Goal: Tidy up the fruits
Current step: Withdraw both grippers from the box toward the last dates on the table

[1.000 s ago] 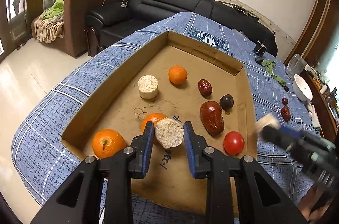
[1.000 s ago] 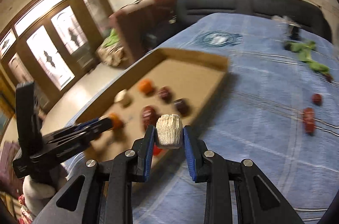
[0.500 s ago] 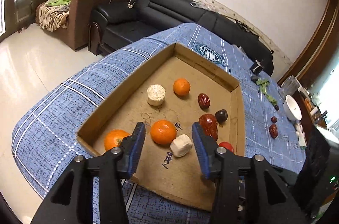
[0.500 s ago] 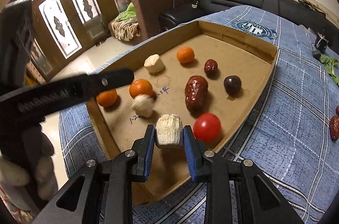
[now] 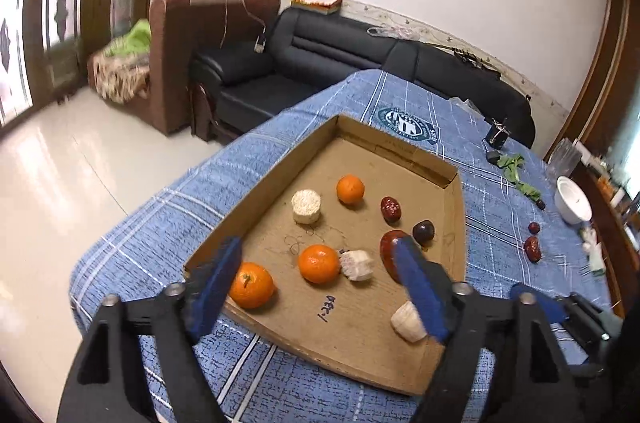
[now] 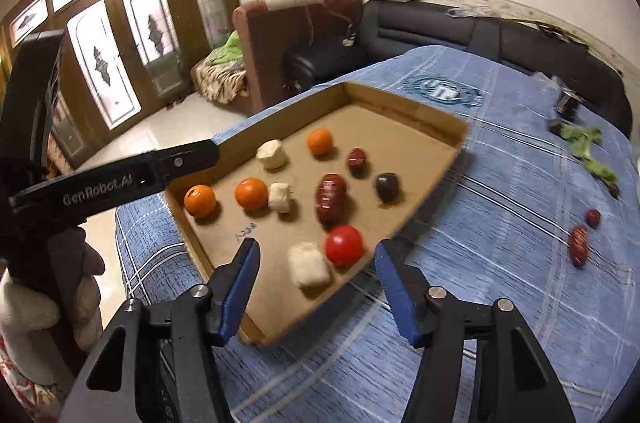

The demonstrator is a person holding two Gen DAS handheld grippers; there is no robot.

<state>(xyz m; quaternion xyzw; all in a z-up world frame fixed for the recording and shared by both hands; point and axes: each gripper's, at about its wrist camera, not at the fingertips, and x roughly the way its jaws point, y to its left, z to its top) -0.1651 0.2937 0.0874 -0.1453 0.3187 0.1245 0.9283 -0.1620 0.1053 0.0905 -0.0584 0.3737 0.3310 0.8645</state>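
Observation:
A cardboard tray (image 5: 256, 183) (image 6: 424, 111) on the blue cloth holds three oranges (image 5: 319, 263) (image 6: 251, 194), red dates (image 5: 390, 209) (image 6: 331, 197), a dark plum (image 5: 423, 231) (image 6: 387, 184), a red tomato (image 6: 344, 245) and three pale corn-cob pieces (image 5: 306, 206) (image 6: 308, 264). My left gripper (image 5: 316, 271) is open and empty above the tray's near end. My right gripper (image 6: 316, 283) is open and empty just above the near corner; a cob piece lies on the tray between its fingers.
Two loose dates (image 6: 579, 243) (image 5: 532, 249) lie on the cloth right of the tray. A white bowl (image 5: 573, 205), green leaves (image 6: 588, 147) and a small dark clip (image 5: 496, 137) sit at the far right. A black sofa (image 5: 360, 51) stands behind the table.
My left gripper opened, dropped its cob piece beside the middle orange and pulled back. My right gripper swung over the tray, opened and let its cob piece down next to the tomato.

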